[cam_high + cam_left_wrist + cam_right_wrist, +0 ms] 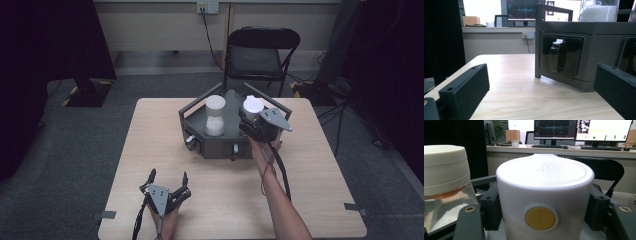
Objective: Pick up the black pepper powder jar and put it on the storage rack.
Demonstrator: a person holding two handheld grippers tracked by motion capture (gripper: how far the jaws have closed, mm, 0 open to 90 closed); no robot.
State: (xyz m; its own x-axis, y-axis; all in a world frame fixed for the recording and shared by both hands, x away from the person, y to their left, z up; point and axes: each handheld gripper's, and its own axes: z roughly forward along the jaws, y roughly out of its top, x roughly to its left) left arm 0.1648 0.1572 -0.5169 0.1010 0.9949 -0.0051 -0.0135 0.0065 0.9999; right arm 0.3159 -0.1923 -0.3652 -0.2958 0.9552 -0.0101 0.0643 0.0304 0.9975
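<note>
- Between the jaws of the right gripper [251, 121]: white round plastic container with a yellow dot on its side [545, 195], clamped on both flanks, upright, inside the dark grey angular metal tray [192, 112].
- Just beside that gripper, to the left in the right gripper view: clear glass jar with a cream lid and white grains inside [445, 185], standing in the same tray, apart from the white container.
- Behind the right gripper: forearm reaching in over the pale wooden table [150, 145].
- Near the table's front edge: left gripper [168, 181], jaws spread wide, nothing between them, resting low over the wood.
- Straight ahead of the left gripper, well apart: tray's side wall with a glossy black recessed latch [560, 58].
- Beyond the tray: black folding chair [260, 55].
</note>
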